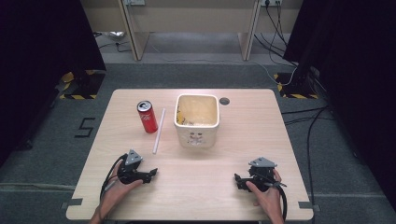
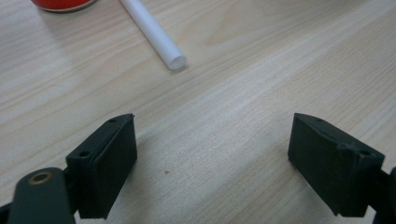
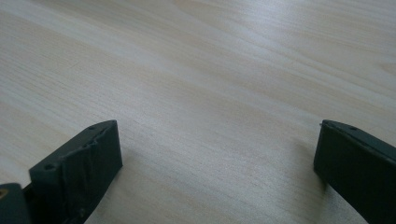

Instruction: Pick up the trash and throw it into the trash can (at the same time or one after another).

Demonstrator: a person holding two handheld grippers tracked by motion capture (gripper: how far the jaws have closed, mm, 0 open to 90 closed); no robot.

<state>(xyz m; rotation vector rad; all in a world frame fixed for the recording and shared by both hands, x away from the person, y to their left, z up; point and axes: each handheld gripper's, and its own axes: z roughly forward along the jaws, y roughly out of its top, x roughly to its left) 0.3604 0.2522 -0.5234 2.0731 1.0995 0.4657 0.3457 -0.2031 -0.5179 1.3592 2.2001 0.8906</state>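
Observation:
A red soda can (image 1: 147,116) stands upright on the wooden table (image 1: 243,135), left of centre. A white tube (image 1: 159,131) lies beside it, and its near end (image 2: 176,61) points toward my left gripper. To the right of the tube stands a cream square container (image 1: 196,120) with its top open. My left gripper (image 1: 150,174) rests low at the front left, its jaws wide open over bare wood (image 2: 212,154). At the front right my right gripper (image 1: 238,181) is held just above the table, jaws open with nothing between them (image 3: 217,163).
A small dark round hole (image 1: 224,101) sits in the table behind the container. Black curtains hang at both sides. Cables (image 1: 308,126) run over the floor to the right, and desk legs (image 1: 135,37) stand behind the table.

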